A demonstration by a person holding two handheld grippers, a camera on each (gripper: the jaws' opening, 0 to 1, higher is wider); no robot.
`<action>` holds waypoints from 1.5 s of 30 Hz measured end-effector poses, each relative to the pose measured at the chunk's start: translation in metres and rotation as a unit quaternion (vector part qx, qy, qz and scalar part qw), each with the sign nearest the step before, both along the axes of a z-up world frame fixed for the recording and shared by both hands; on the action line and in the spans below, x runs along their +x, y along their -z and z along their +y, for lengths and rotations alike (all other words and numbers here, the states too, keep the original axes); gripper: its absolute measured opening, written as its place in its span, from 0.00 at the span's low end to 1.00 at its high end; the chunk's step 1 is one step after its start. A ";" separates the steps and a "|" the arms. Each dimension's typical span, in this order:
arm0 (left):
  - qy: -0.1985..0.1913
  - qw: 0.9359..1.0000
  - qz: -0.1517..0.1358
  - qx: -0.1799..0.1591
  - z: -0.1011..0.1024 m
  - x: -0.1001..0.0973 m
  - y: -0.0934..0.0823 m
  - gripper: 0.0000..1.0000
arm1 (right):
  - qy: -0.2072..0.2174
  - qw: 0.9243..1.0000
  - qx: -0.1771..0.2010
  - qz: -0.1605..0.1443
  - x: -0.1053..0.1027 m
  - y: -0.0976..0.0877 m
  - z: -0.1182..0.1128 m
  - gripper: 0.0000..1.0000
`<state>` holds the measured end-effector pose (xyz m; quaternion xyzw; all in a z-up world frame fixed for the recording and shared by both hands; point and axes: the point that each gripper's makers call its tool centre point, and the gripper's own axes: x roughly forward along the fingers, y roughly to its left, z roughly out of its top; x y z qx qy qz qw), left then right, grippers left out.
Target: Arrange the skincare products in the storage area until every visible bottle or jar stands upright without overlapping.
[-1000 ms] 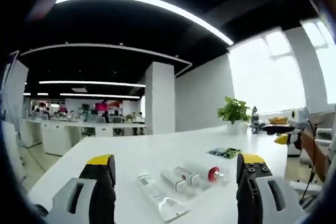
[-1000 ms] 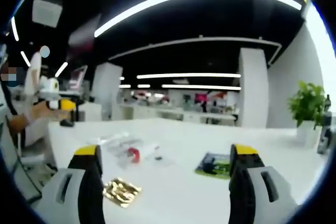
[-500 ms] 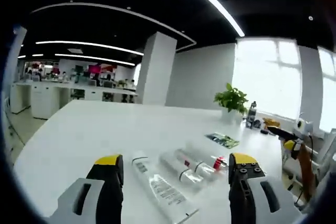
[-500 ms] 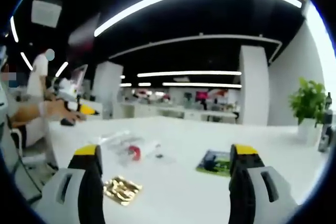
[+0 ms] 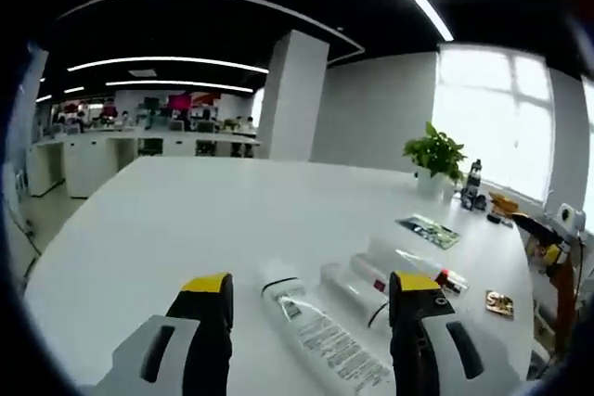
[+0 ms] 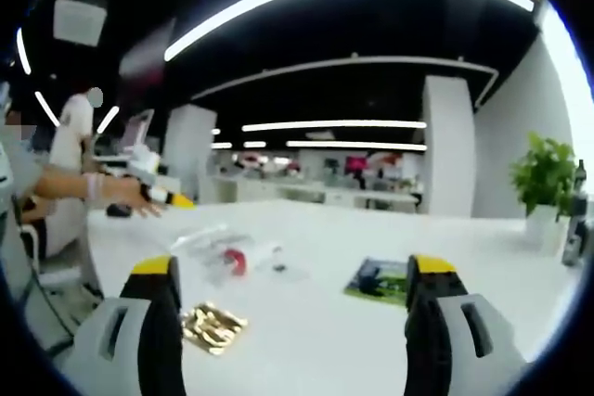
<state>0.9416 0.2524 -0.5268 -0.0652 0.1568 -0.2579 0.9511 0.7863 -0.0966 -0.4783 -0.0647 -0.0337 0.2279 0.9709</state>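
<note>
Little looks done; the skincare tubes (image 5: 353, 322) lie flat side by side on the white table (image 5: 167, 220), none upright, the nearest white printed one between the parted, empty jaws of the left gripper (image 5: 311, 299); the right gripper (image 6: 292, 285) hangs open, empty, near the tubes.

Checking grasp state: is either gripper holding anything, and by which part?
Nothing held. Left gripper is open around the lying white tube; right gripper is open above the table.

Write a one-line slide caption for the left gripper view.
Open left gripper hovers over a white tube lying flat beside clear bottles on the white table.
</note>
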 end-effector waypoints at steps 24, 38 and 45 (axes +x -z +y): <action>-0.058 0.990 0.122 0.036 -0.003 0.014 0.044 0.61 | -0.003 1.000 0.008 0.005 0.002 0.005 0.003 1.00; -0.050 0.962 0.242 0.116 -0.007 0.011 0.063 0.52 | -0.011 1.000 0.006 0.009 0.000 0.009 0.012 1.00; -0.055 0.943 0.287 0.159 -0.009 0.013 0.067 0.51 | -0.014 1.000 0.007 0.008 -0.002 0.009 0.013 1.00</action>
